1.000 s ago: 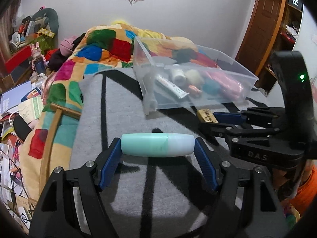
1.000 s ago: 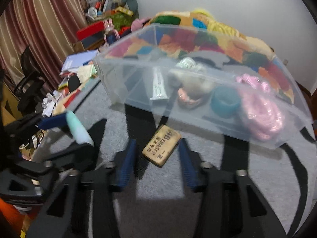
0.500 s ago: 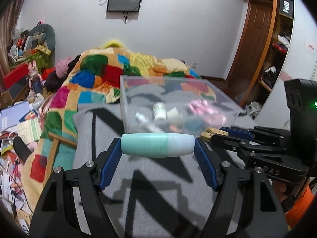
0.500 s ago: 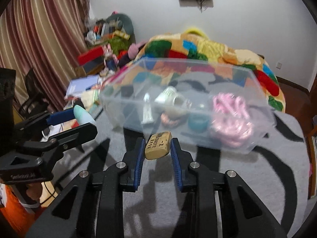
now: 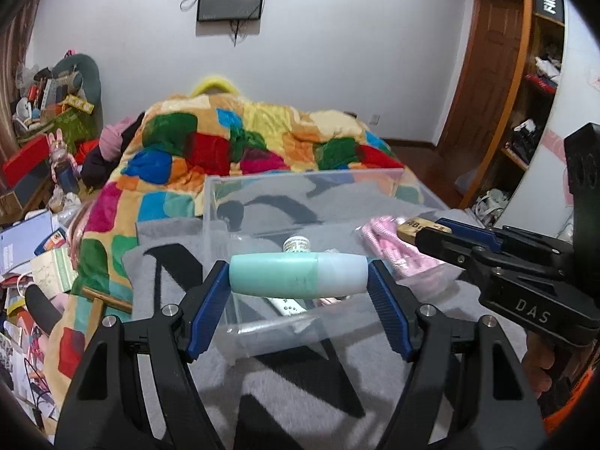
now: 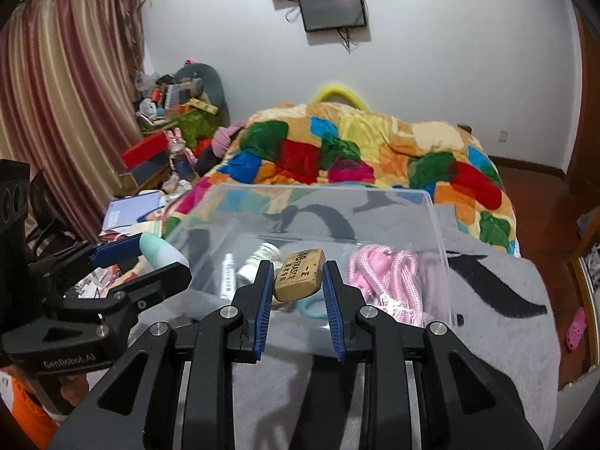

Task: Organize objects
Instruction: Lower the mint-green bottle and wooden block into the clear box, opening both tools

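Observation:
My left gripper is shut on a mint-green and white tube, held crosswise above the near rim of a clear plastic bin. My right gripper is shut on a tan eraser and holds it over the bin's near edge. In the left wrist view the right gripper and eraser hang over the bin's right side. The bin holds a pink rope, a white tube, a small white bottle and a teal ring.
The bin stands on a grey blanket with black markings on a bed. A patchwork quilt lies behind it. Cluttered books and boxes fill the floor at the left. A wooden wardrobe stands at the right.
Both grippers have risen and moved forward over the bin's near edge. The right gripper closed on the eraser and lifted it off the blanket. The left still holds the tube.

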`<state>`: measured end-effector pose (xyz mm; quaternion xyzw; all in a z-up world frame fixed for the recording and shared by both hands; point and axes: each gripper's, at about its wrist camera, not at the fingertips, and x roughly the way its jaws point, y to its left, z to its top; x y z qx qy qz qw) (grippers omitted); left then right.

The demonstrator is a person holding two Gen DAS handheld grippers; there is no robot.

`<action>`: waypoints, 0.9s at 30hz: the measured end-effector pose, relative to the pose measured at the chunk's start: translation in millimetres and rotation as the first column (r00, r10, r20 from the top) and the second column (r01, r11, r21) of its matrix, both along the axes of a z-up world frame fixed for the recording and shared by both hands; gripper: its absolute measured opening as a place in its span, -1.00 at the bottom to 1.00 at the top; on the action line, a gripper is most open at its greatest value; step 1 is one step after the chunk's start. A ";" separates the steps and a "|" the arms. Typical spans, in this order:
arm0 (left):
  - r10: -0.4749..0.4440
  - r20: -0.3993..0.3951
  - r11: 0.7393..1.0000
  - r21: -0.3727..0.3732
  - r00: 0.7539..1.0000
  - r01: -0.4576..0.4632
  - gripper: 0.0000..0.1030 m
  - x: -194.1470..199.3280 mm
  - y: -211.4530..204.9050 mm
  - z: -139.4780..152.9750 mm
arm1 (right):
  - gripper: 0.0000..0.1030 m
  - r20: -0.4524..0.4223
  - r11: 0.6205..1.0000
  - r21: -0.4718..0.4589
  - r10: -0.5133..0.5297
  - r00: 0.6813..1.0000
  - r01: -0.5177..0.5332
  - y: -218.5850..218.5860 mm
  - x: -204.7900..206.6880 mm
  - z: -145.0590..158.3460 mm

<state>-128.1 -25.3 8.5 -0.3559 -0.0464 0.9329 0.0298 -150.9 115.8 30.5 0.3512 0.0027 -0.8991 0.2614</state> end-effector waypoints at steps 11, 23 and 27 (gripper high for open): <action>-0.009 0.041 1.000 -0.019 0.999 0.010 0.55 -17.4 10.5 -15.8 | -0.49 0.071 1.000 0.019 0.001 0.997 -0.002 7.5 -18.4 -25.1; -0.021 -0.072 1.000 -0.015 0.997 0.020 0.70 32.8 13.6 13.7 | -0.04 -0.025 1.000 0.006 0.019 1.000 -0.018 24.5 24.3 3.0; -0.018 -0.121 0.999 -0.037 0.992 0.014 0.81 57.1 19.8 17.6 | 0.22 -0.101 1.000 -0.016 0.003 0.995 -0.004 34.4 53.1 14.0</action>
